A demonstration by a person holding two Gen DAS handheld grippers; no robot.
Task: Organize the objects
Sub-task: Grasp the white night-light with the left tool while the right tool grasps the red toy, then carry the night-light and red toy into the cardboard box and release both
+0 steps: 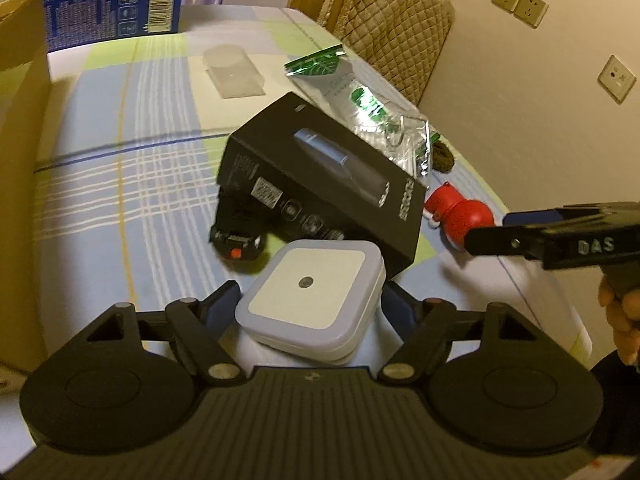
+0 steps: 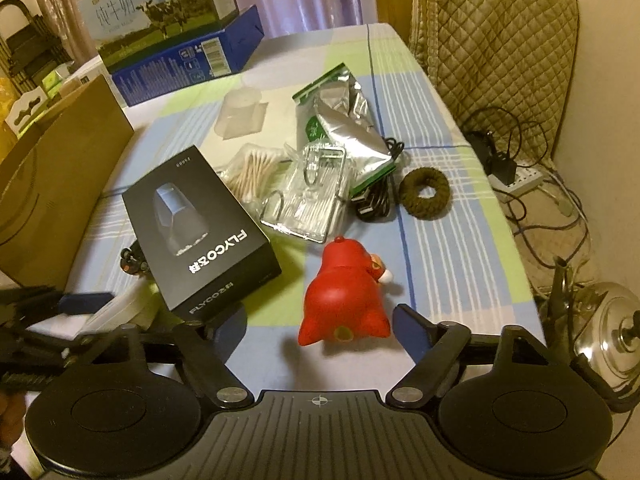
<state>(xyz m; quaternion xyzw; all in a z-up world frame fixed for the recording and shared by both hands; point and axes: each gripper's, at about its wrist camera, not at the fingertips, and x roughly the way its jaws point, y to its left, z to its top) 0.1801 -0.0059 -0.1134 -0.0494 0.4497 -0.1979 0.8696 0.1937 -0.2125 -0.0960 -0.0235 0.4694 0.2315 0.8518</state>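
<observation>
Plainly, black box [image 2: 200,236] reads "FLYCO"; upside-down.

Both grippers are matte black. The left gripper [image 1: 310,300] has two round discs, a ribbed body, silver rivets on its linkage arms and dark blue fingertip pads [image 1: 224,304]. The right gripper [image 2: 318,326] matches it, with raised "DAS" lettering on its side.
</observation>
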